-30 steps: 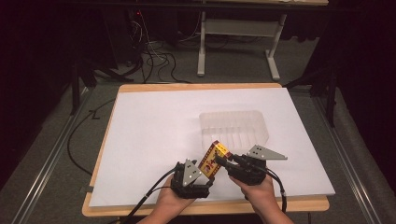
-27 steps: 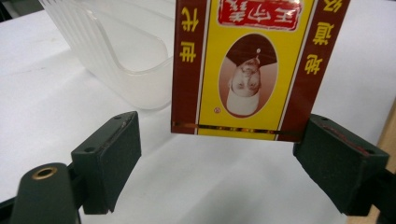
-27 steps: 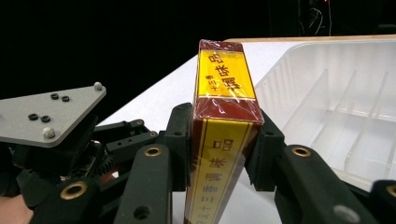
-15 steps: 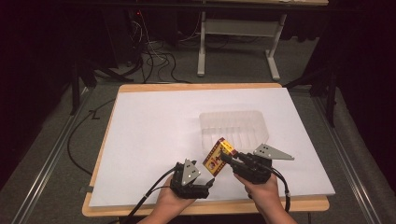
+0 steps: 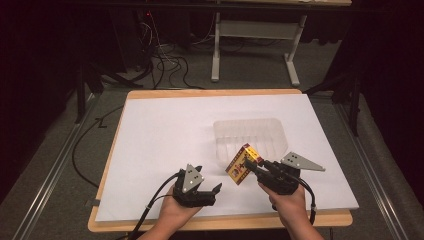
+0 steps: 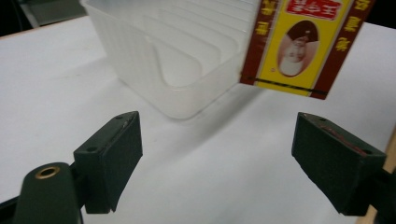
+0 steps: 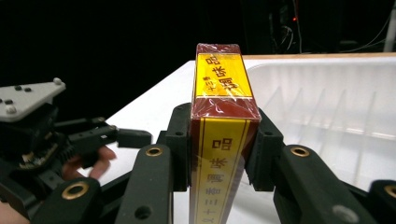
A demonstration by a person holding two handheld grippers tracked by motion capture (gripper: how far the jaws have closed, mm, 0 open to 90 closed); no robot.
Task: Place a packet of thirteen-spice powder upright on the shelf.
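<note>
A yellow and dark red box (image 5: 243, 164) wrapped in clear film hangs tilted just above the table, at the near edge of a clear plastic tray (image 5: 250, 135). My right gripper (image 5: 253, 167) is shut on the box's lower part; in the right gripper view its pads press both sides of the box (image 7: 224, 116). My left gripper (image 5: 214, 194) sits low on the table to the left, apart from the box. Its jaws have just been closing a little but stand open with nothing between them (image 6: 219, 154). Beyond them are the box (image 6: 299, 46) and the tray wall (image 6: 140, 60).
A white sheet (image 5: 165, 135) covers the wooden table. The ribbed tray (image 7: 327, 98) lies right of centre with nothing in it. Cables and a desk frame (image 5: 250, 45) stand on the dark floor behind. The left gripper (image 7: 126, 137) also shows at the left of the right gripper view.
The two grippers have drawn apart. The right one carried the box slightly rightward toward the tray's edge, and the left hand shifted left and back.
</note>
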